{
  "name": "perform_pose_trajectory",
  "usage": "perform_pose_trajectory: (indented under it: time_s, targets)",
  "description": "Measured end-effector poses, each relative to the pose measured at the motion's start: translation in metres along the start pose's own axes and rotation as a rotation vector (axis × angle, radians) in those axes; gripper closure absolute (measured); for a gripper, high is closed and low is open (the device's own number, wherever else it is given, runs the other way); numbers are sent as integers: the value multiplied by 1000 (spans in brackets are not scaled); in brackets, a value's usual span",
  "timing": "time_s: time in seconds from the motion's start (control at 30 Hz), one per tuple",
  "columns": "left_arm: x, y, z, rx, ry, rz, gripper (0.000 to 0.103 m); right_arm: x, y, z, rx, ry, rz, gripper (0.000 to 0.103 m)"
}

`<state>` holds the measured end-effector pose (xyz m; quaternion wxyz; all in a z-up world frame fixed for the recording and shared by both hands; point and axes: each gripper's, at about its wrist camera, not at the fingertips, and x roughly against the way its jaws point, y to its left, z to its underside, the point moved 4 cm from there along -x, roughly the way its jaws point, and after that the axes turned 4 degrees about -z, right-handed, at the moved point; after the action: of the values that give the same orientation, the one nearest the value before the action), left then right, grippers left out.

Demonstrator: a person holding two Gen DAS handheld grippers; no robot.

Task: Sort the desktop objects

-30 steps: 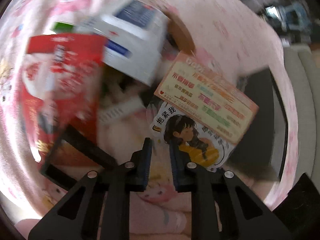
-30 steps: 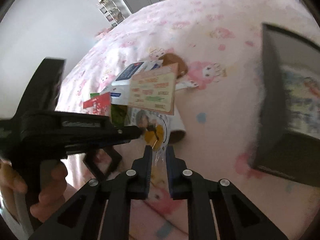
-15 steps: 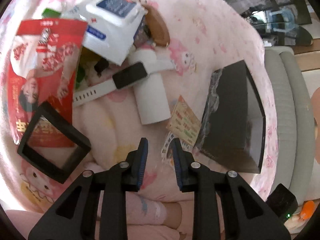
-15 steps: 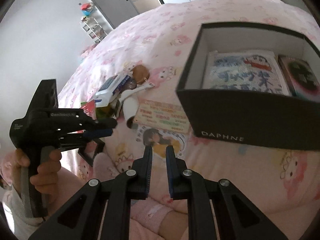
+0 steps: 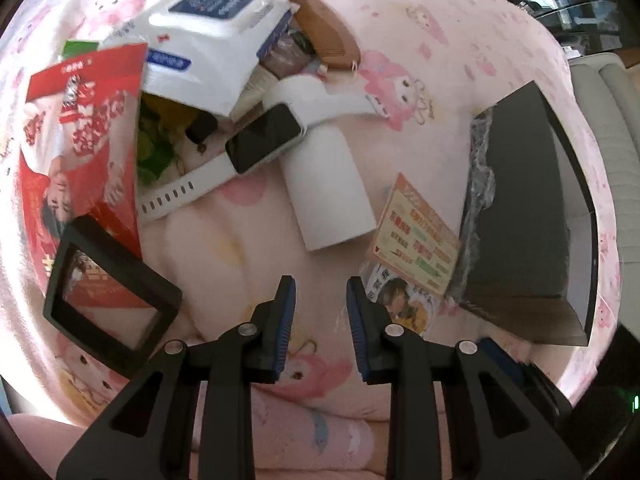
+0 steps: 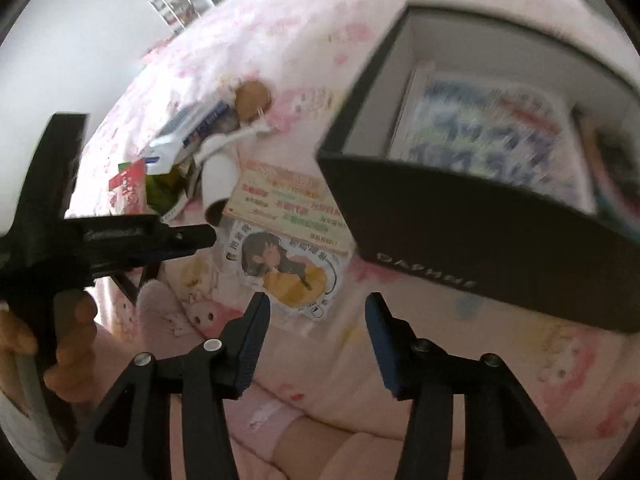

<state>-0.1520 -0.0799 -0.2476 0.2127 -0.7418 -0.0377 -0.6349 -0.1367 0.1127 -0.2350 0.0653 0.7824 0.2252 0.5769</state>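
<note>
A pile of objects lies on the pink blanket: a white smartwatch [image 5: 256, 148], a white cylinder [image 5: 326, 188], a white and blue wipes pack [image 5: 208, 36], a red packet [image 5: 80, 136] and a brown comb [image 5: 328, 36]. A printed card [image 5: 418, 236] and an anime-girl sticker sheet [image 6: 288, 268] lie against the black box [image 6: 472, 232]. My left gripper [image 5: 320, 300] is open and empty above the blanket. My right gripper [image 6: 314, 320] is open and empty just before the sticker sheet. The left gripper also shows in the right wrist view [image 6: 192, 238].
A black square frame [image 5: 108, 300] lies at the left on the red packet. The black box [image 5: 528, 216] holds a printed packet [image 6: 488, 132]. A grey sofa [image 5: 608, 92] stands beyond the blanket's right edge.
Both grippers have opened. The card and sticker sheet, lifted a second ago, now lie on the blanket beside the black box. My right gripper has moved closer to the box.
</note>
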Motion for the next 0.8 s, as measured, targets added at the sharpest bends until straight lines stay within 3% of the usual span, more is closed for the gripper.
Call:
perform_pose_trajectory:
  time_s: [0.13, 0.37, 0.5, 0.63, 0.73, 0.8]
  targets:
    - [-7, -4, 3, -12, 34, -12, 77, -29, -17, 0, -68, 48, -36, 58]
    - [-14, -10, 4, -39, 54, -8, 77, -43, -12, 1, -54, 0, -120, 57]
    - [-19, -22, 14, -66, 110, 52, 73, -47, -8, 1, -49, -28, -131, 57]
    - [-12, -32, 27, -104, 136, 103, 71, -41, -1, 6, -82, 42, -209, 57]
    - [-3, -24, 25, -61, 113, 140, 65, -28, -1, 12, -69, 26, -166, 57]
    - [-2, -16, 22, -12, 91, 116, 65, -29, -7, 11, -63, 20, -119, 57]
